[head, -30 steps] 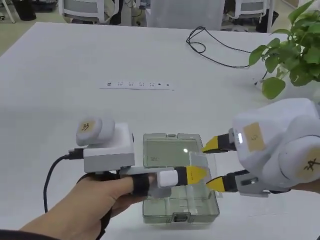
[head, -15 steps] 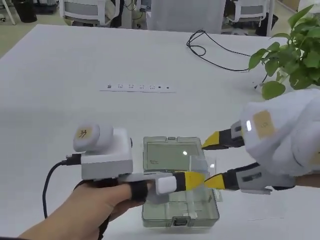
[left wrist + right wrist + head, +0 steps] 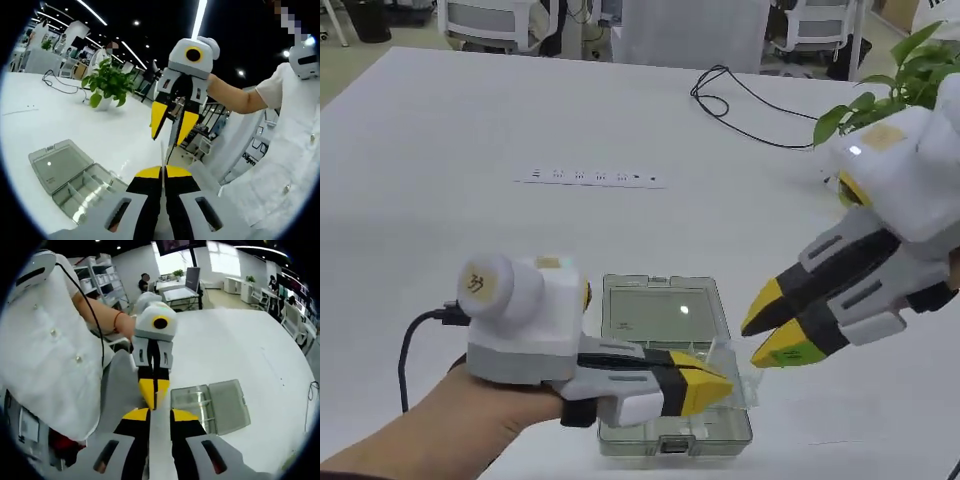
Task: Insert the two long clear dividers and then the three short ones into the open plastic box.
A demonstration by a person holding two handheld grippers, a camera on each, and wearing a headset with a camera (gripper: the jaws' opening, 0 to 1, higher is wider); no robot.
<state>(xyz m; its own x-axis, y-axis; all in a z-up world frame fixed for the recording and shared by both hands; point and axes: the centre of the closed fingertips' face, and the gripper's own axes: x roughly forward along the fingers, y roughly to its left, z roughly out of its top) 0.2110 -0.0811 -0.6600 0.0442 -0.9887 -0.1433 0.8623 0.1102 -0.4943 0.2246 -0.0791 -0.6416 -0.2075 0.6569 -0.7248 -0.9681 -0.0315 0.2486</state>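
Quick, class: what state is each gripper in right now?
Left gripper: closed, holding a thin clear plastic divider.
Right gripper: open, holding nothing.

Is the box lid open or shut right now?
Open: the lid lies folded back flat behind the plastic box, leaving its compartments exposed.

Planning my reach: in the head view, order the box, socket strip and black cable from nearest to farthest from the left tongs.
1. Box, directly under the left tongs.
2. Strip, mid-table, ahead.
3. Cable, far side, to the right.
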